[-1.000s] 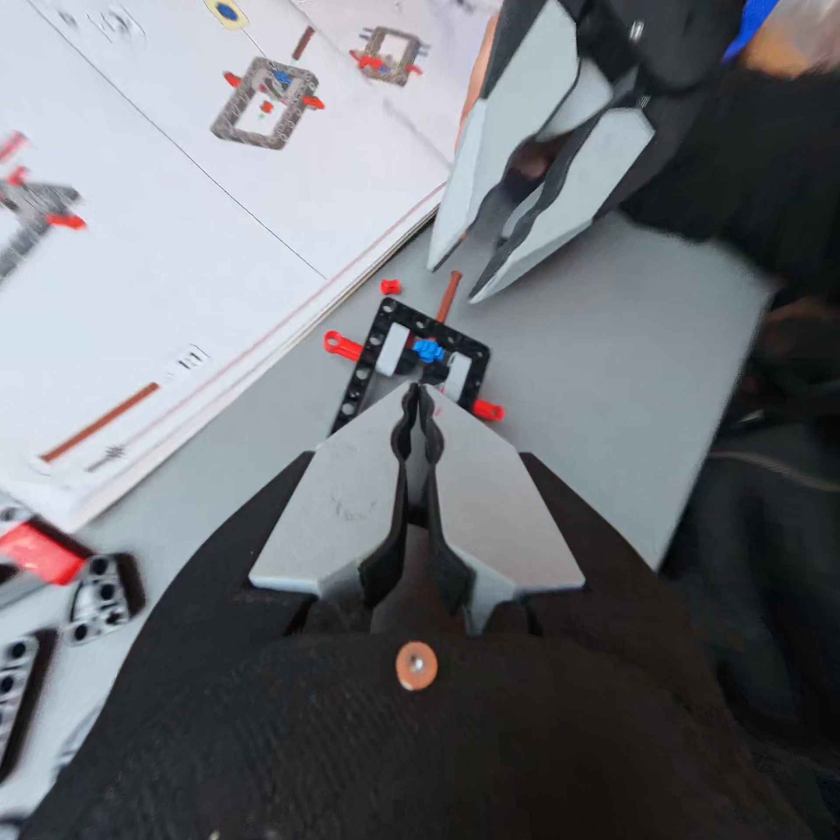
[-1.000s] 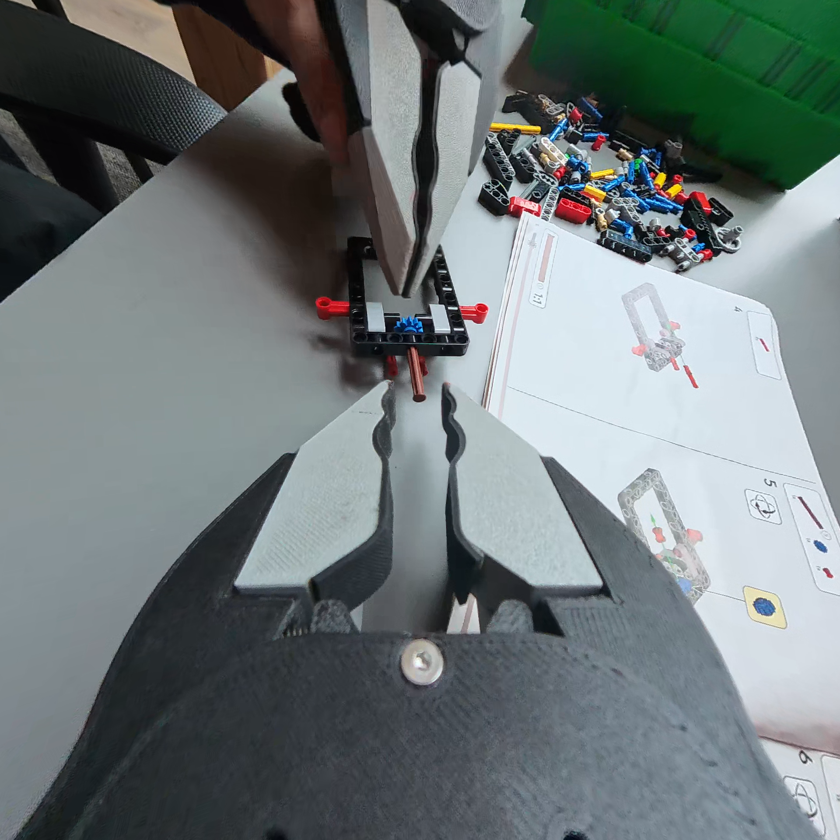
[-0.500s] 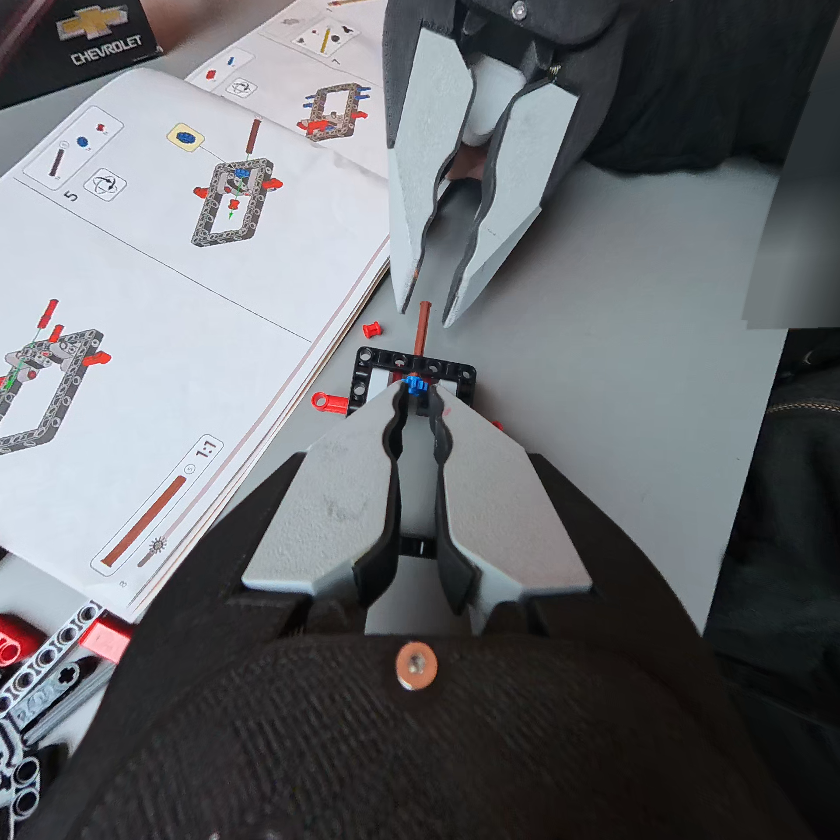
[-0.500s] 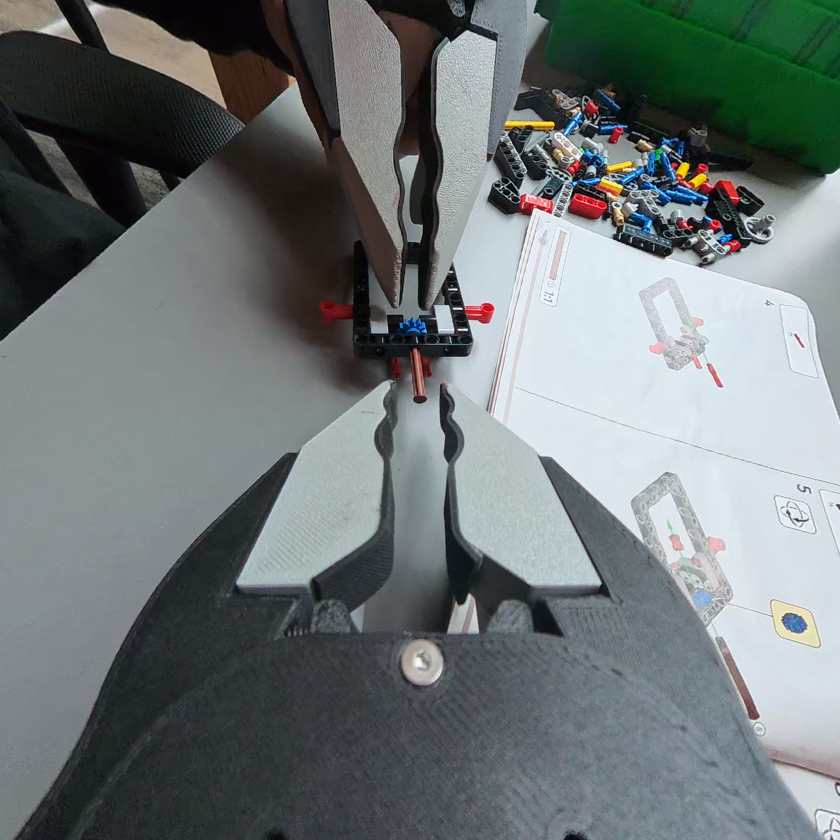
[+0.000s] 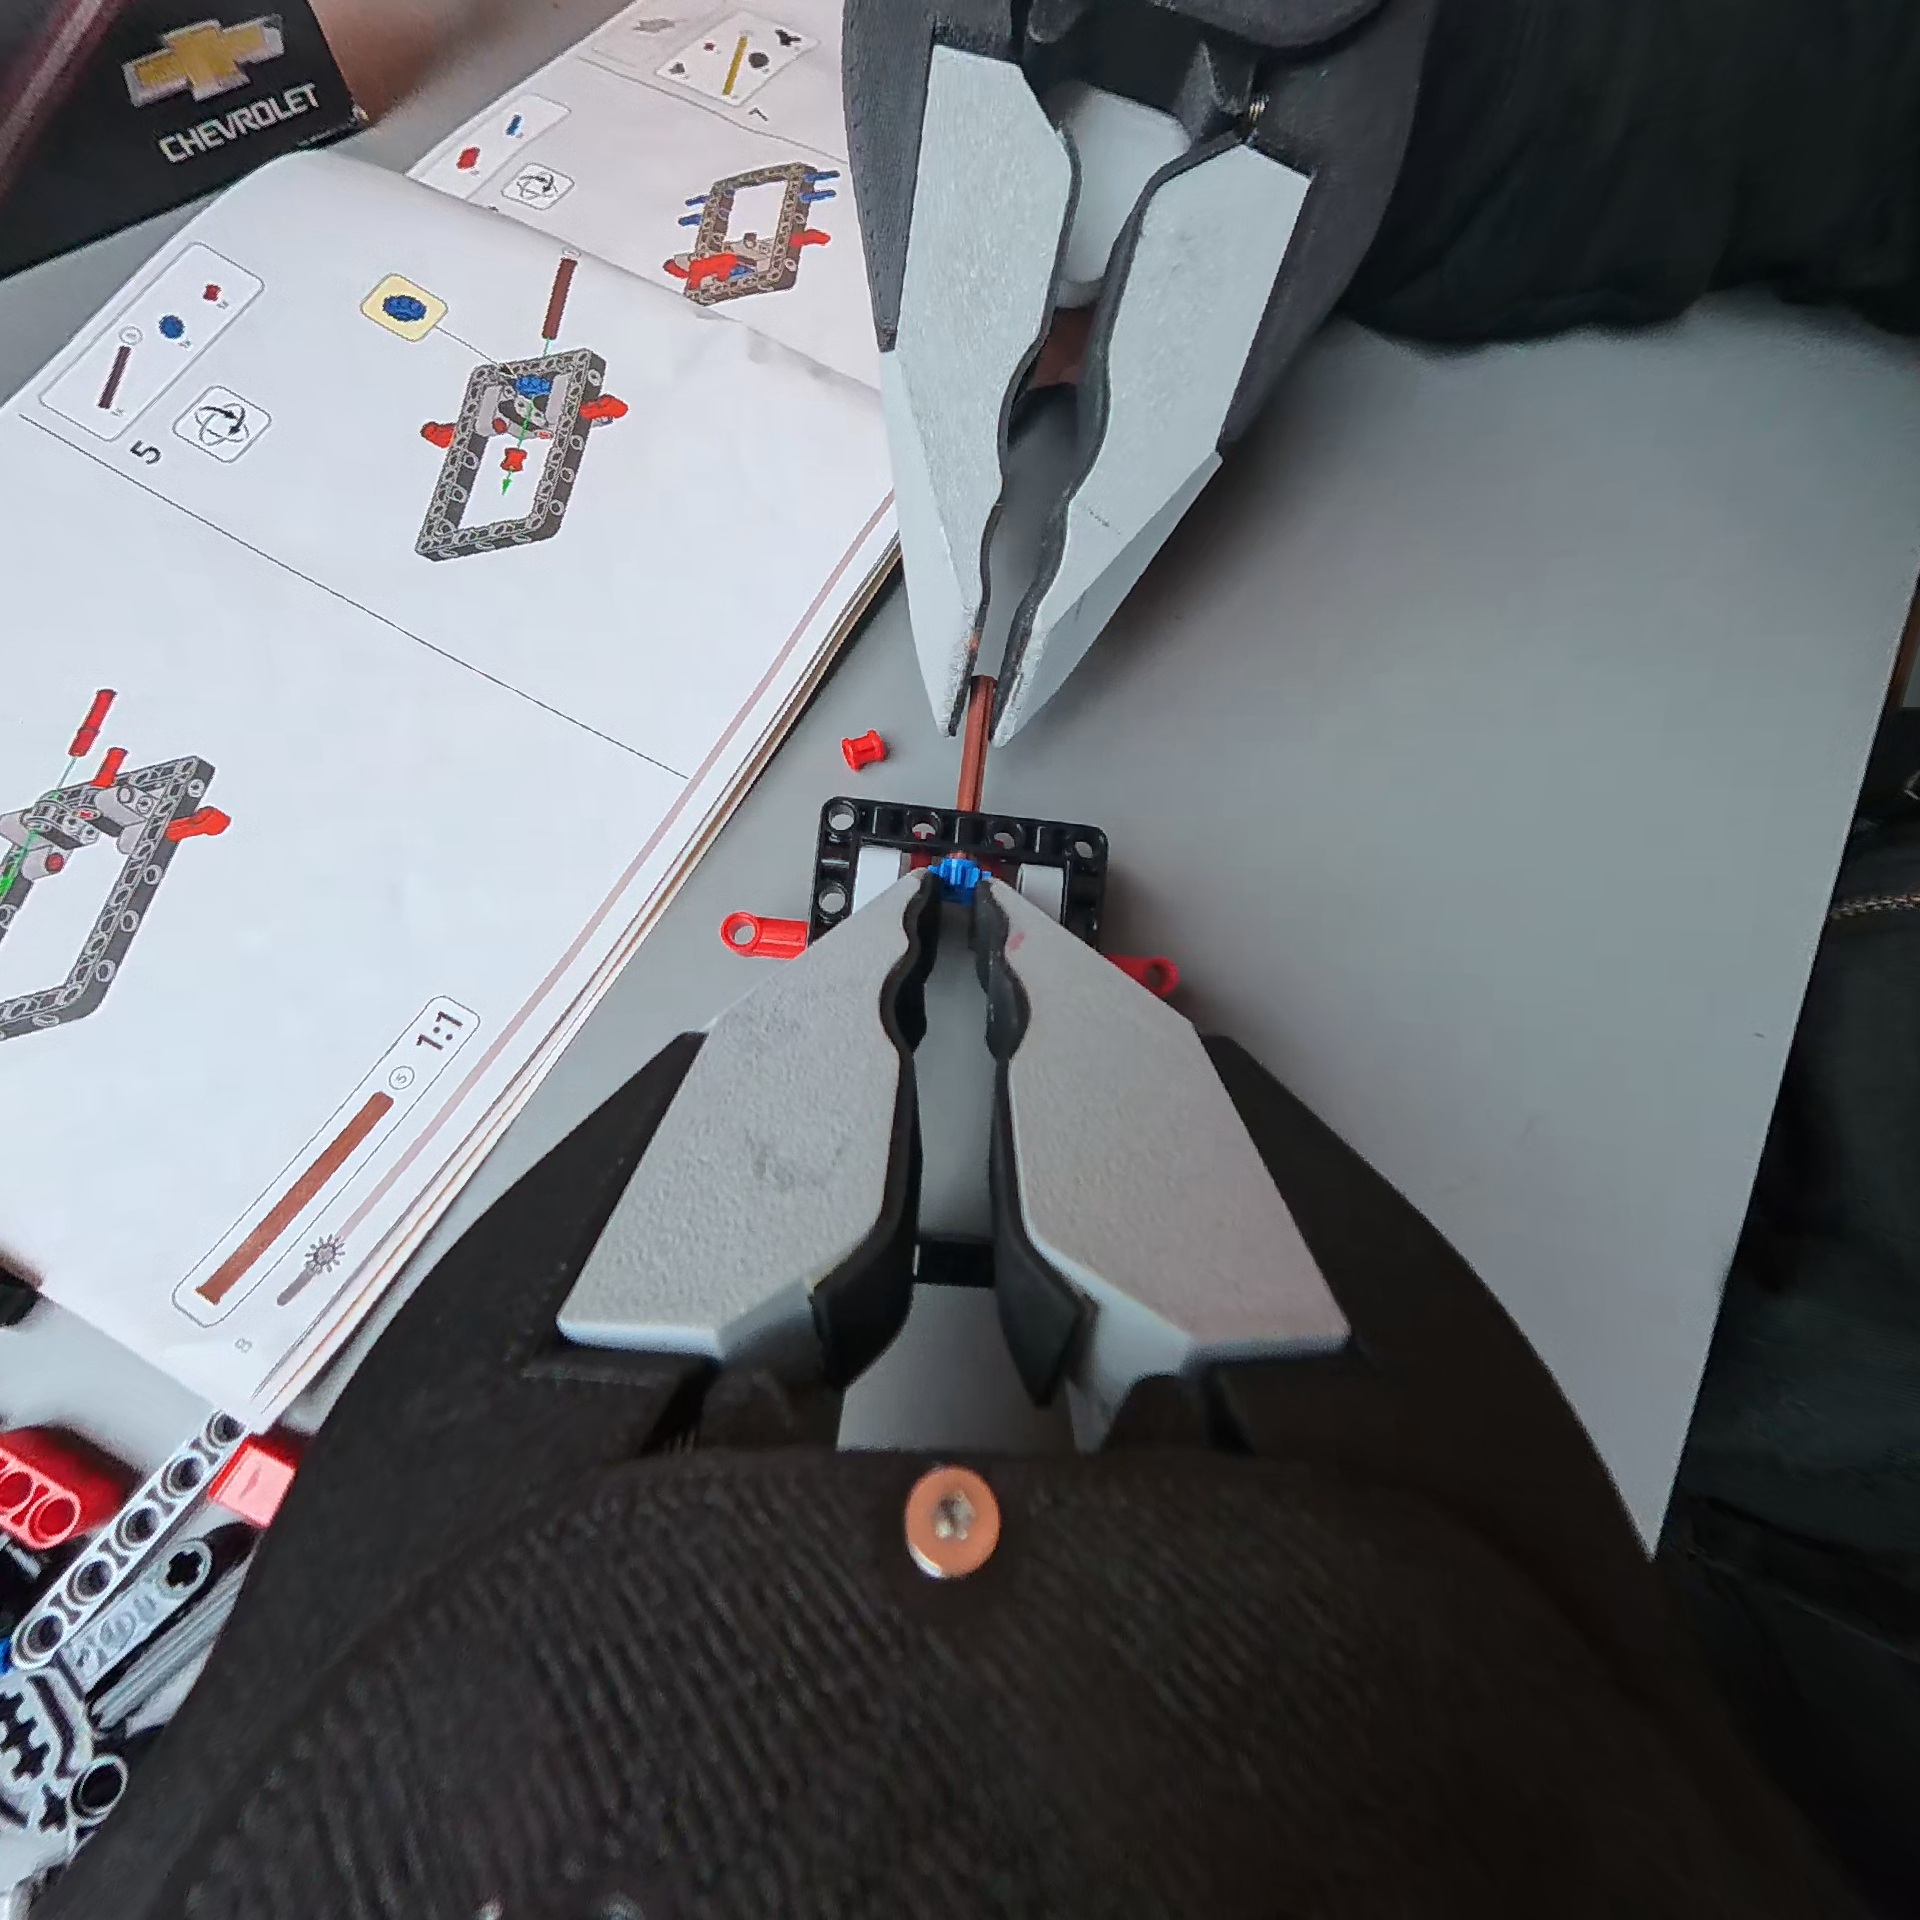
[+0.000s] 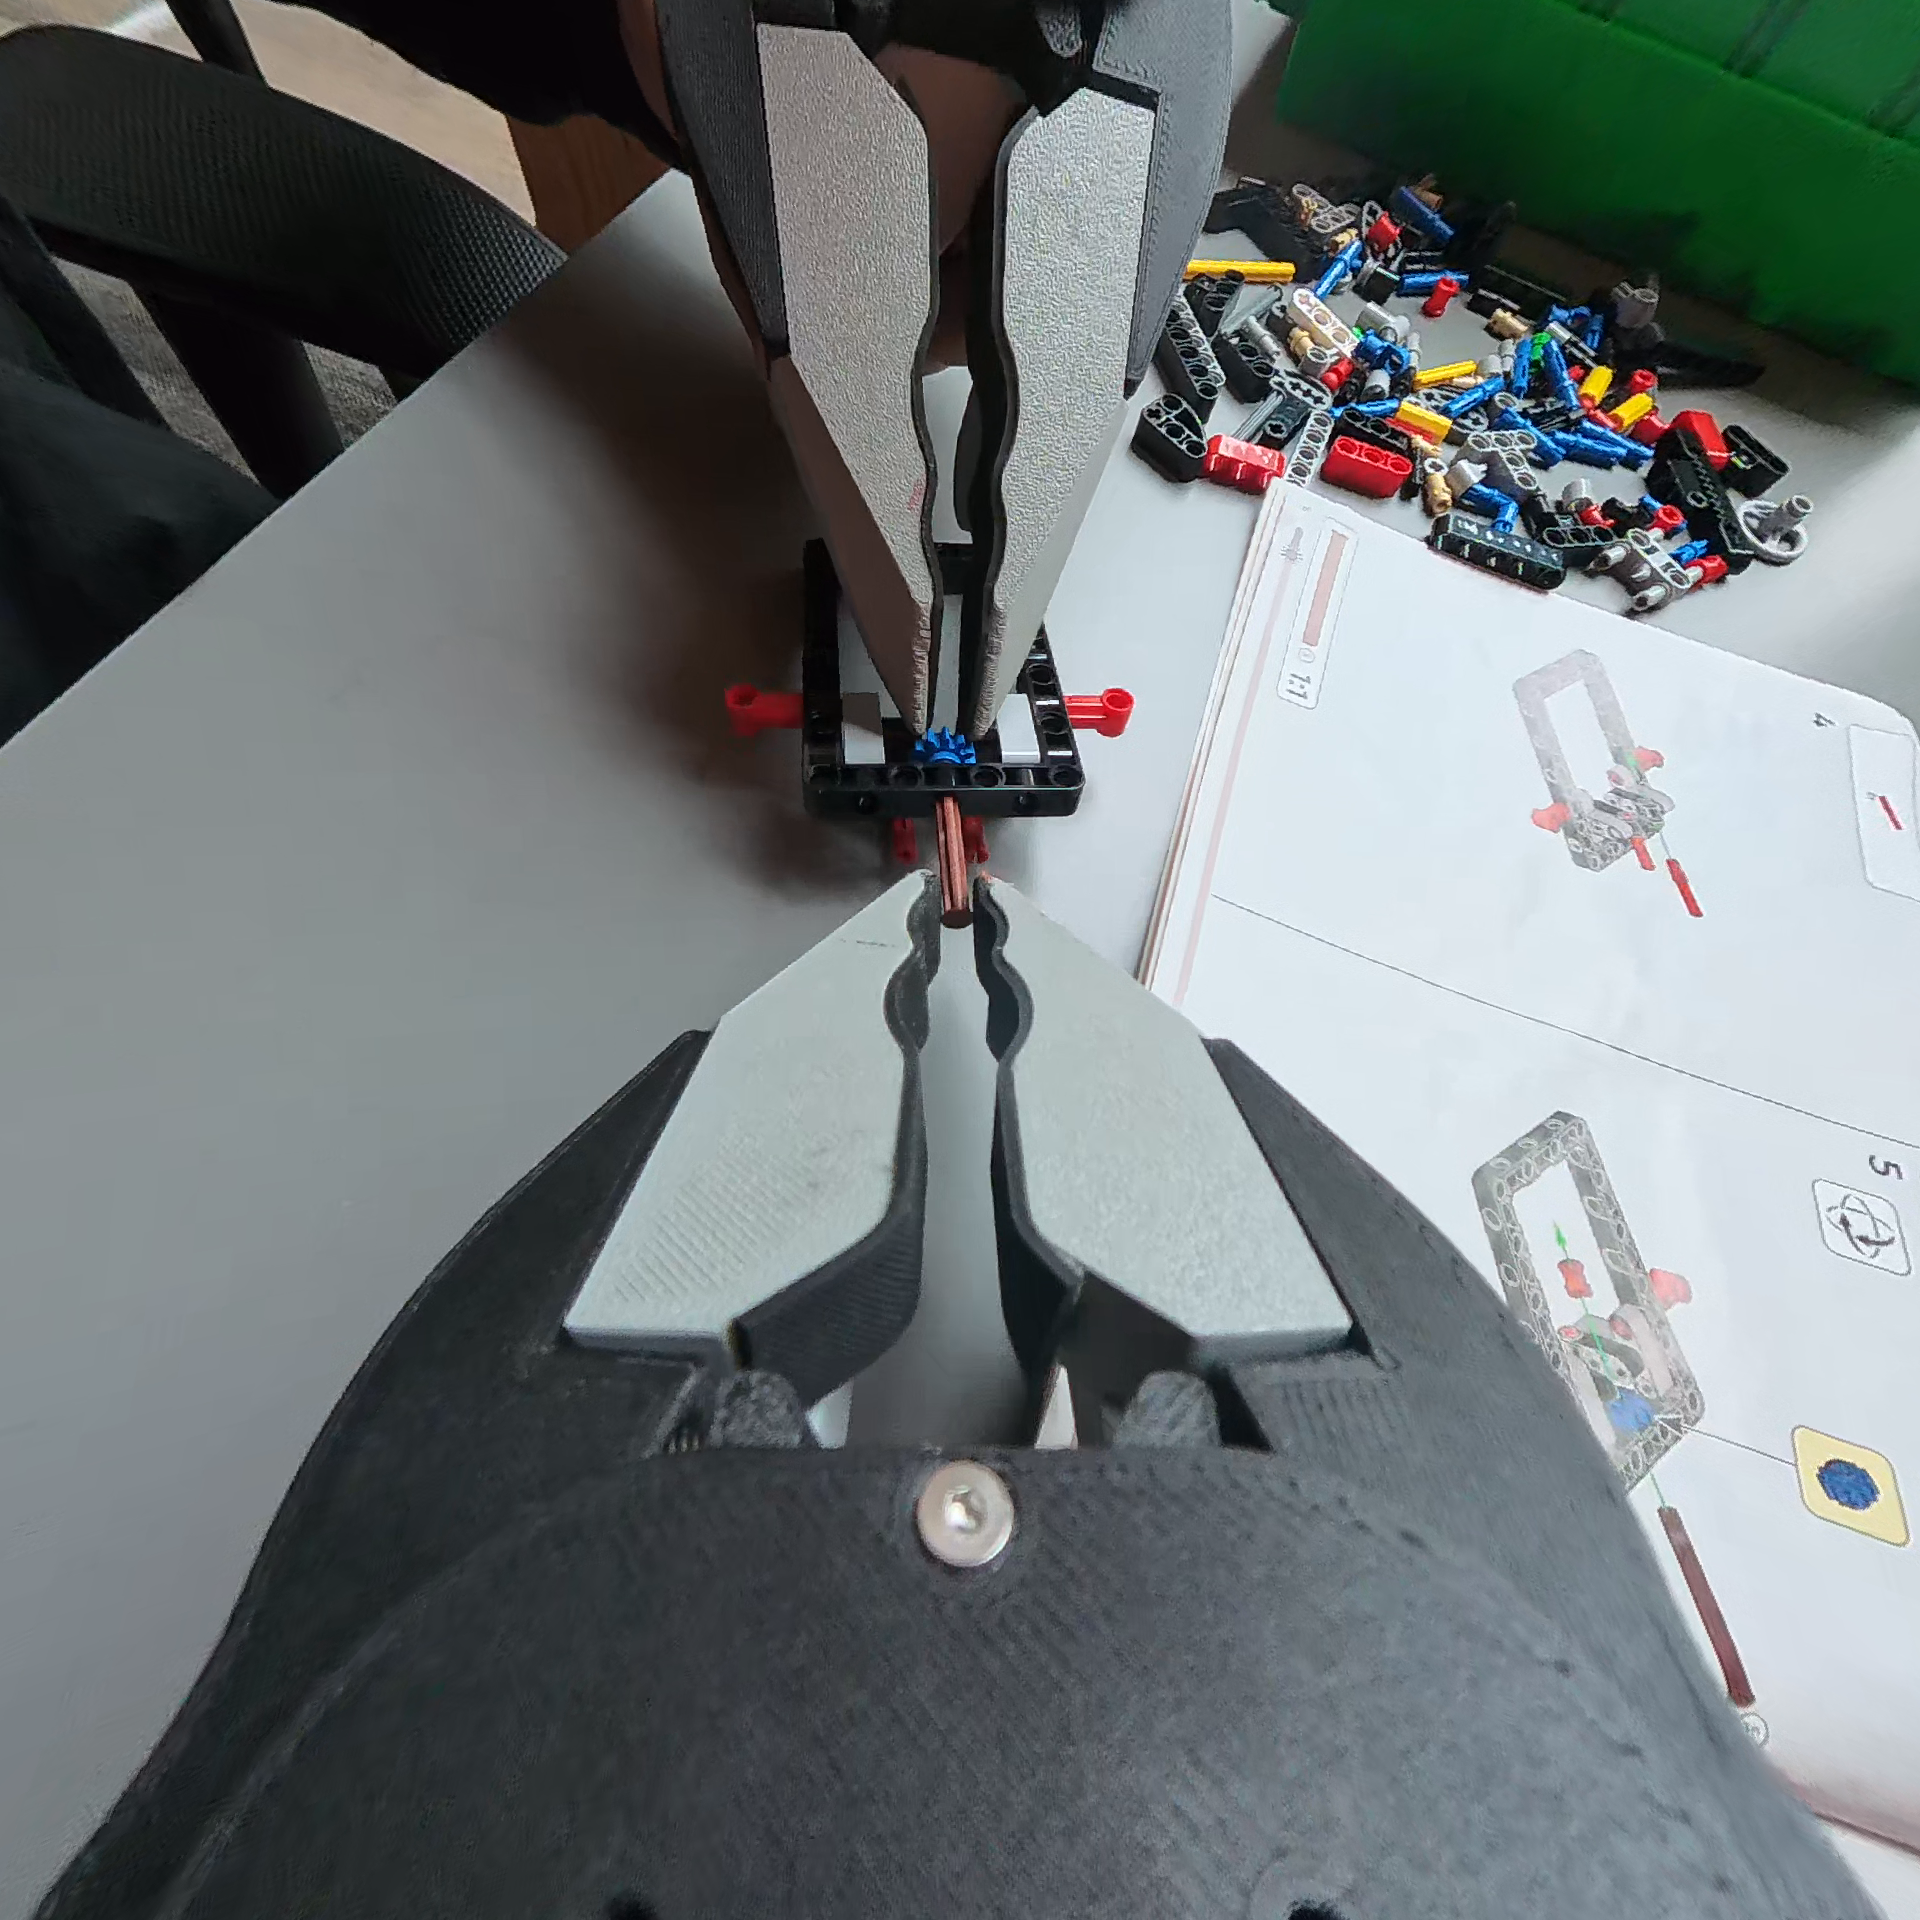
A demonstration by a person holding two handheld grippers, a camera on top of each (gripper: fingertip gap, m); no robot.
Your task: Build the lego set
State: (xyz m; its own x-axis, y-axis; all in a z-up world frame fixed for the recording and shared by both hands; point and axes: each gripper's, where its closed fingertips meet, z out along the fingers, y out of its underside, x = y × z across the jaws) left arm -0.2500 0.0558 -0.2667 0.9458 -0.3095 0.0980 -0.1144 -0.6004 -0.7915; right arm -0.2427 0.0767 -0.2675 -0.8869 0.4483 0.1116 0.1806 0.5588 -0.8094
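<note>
A grey table (image 6: 436,790) carries everything, with an open instruction booklet (image 6: 1507,935) lying on it to the right in the right wrist view and, beyond that at the far right, a green bin (image 6: 1621,145) with a loose pile of mixed Lego Technic parts (image 6: 1475,416) in front of it. A black chair (image 6: 229,218) stands past the table's far left edge. The two tools face each other over the build. The left gripper (image 5: 953,896) reaches down into the black rectangular Technic frame (image 6: 1060,727), its fingers narrowly parted with the tips on either side of the small blue gear (image 6: 943,746) seated inside the frame's near beam; whether they actually press the gear cannot be told. The right gripper (image 6: 954,896) has its fingers closed in on the free end of the reddish-brown axle (image 6: 950,852), which runs through the near beam of the frame into the gear. Red connector pins (image 6: 1099,712) stick out from the frame's left and right sides. In the left wrist view a small loose red bush (image 5: 862,748) lies on the table just beside the frame's far left corner, between frame and booklet, and a black box (image 5: 197,114) sits at the far left corner.
</note>
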